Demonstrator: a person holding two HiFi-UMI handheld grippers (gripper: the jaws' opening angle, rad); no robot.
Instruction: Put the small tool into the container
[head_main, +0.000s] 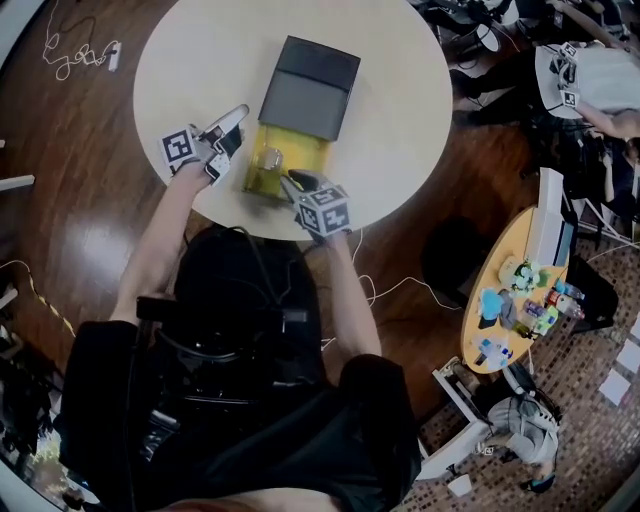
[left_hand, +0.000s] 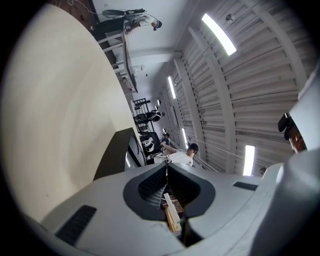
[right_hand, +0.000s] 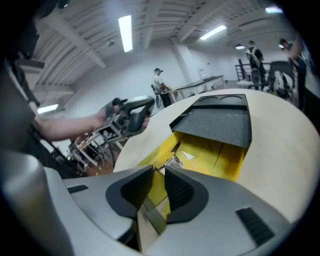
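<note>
A yellow container lies on the round white table, its dark lid slid back over the far half. A small shiny tool rests inside the uncovered yellow part. My right gripper hovers at the container's near edge. In the right gripper view its jaws stand open, nothing between them, pointing at the tool in the container. My left gripper is left of the container, above the table. In its own view the left gripper is shut and empty.
The table's near edge runs just under my right gripper. A hand holds the left gripper in the right gripper view. An oval table with colourful toys stands at the right. Cables lie on the wooden floor. People stand far off.
</note>
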